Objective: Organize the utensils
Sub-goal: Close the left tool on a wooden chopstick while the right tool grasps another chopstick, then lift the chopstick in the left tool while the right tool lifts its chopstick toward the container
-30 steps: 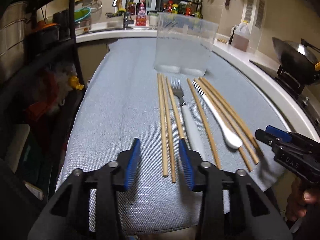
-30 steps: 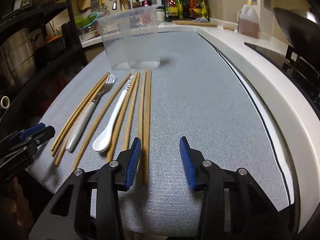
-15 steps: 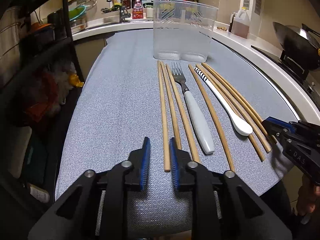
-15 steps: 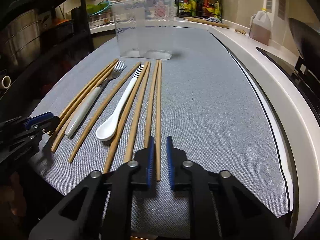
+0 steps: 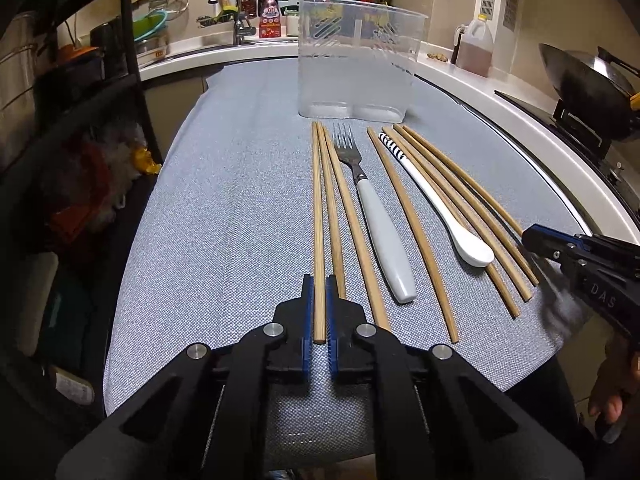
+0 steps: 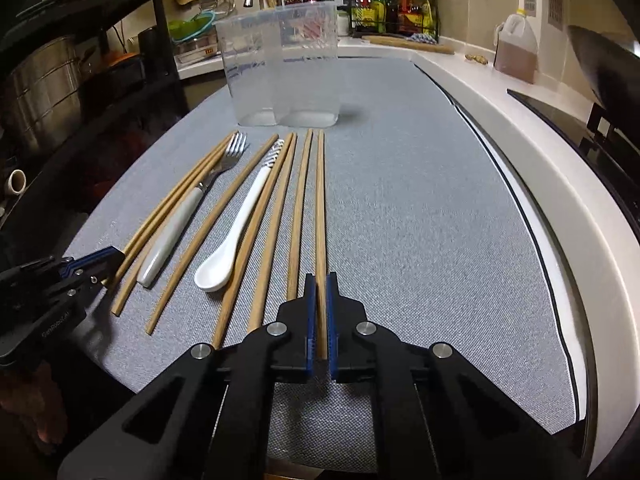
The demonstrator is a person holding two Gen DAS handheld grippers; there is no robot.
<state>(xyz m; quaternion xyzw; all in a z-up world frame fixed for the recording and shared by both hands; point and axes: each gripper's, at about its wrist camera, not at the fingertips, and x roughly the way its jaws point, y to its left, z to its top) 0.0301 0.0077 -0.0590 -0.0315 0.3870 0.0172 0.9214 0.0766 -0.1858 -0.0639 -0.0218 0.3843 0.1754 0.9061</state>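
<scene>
On my left wrist view, a dark shelving rack [image 5: 80, 128] fills the left edge, and the grey mat [image 5: 240, 208] spreads across the middle of the frame. At bottom centre my left gripper [image 5: 319, 304] is clenched on the leftmost chopstick [image 5: 318, 216], its blue pads pressed to either side of the near end; the stick runs straight up the frame toward the clear plastic holder [image 5: 360, 56], which stands upright at upper centre, beyond the far tips of the row. Just right of that stick lie two more chopsticks, then the fork [image 5: 372, 216] with its pale handle toward me, another chopstick, the white spoon [image 5: 440, 204] with its striped handle end pointing away, and a fan of chopsticks. At the right edge I see my right gripper [image 5: 528, 238] from the side, low over the near end of the outermost stick, with a hand [image 5: 612, 396] below it and a wok [image 5: 584, 76] at upper right. On my right wrist view, the left gripper [image 6: 110, 258] enters at the lower left edge by the near ends of the leftmost sticks. The fork [image 6: 188, 208], the spoon [image 6: 236, 232] and the holder [image 6: 280, 68] follow rightward, the holder at upper centre. At bottom centre the right gripper [image 6: 320, 308] is closed tight on the rightmost chopstick [image 6: 320, 208], grasping its near end. Bare mat [image 6: 420, 220] and the white counter edge [image 6: 560, 184] fill the right side.
</scene>
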